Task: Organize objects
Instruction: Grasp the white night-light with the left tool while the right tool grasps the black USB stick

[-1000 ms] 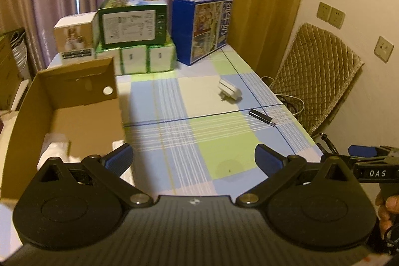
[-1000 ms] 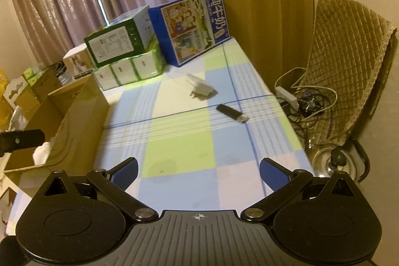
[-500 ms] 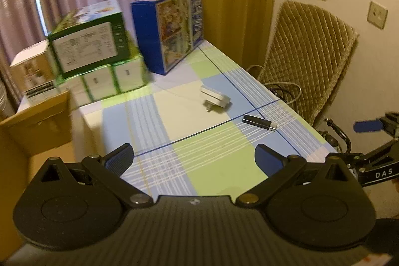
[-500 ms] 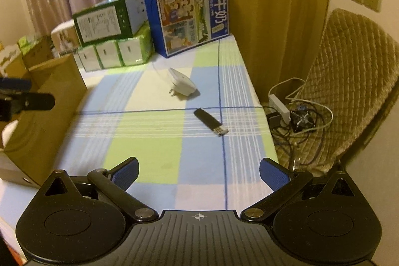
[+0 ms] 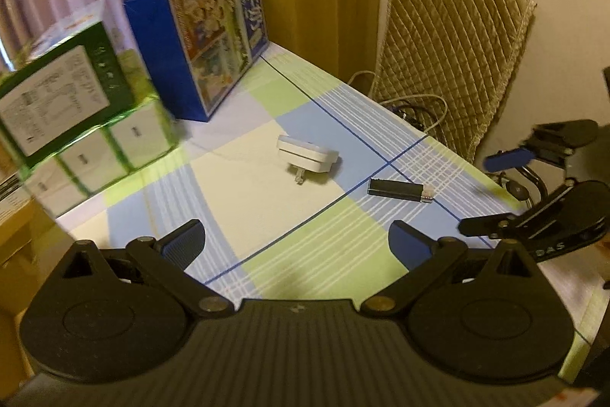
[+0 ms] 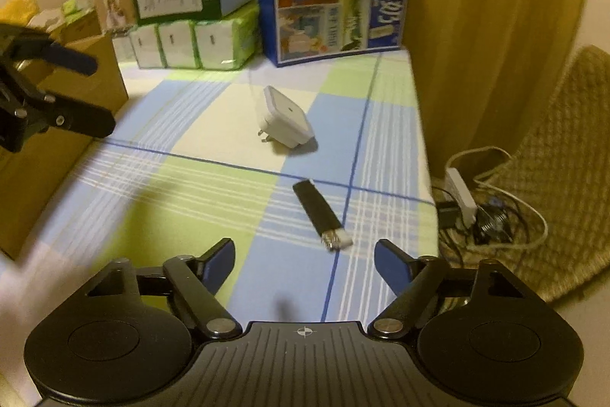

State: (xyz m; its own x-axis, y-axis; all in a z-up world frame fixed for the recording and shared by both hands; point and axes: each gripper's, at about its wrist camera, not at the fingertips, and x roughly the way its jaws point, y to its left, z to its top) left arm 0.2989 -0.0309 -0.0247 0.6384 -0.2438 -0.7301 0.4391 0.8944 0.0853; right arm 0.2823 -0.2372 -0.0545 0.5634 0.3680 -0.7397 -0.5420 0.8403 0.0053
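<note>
USB stick (image 6: 322,214) lies on the tablecloth just beside white charger (image 6: 284,123). Right gripper (image 6: 303,260) has closed in w/ jaws spread, empty; left gripper (image 5: 295,239) likewise spread, swung away from cardboard box (image 6: 95,79). Pickup prob. next.

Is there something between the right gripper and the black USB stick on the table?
Nothing visible. The right gripper is open, and only bare checked tablecloth lies before the USB stick. The white plug adapter lies farther behind it, apart.
</note>
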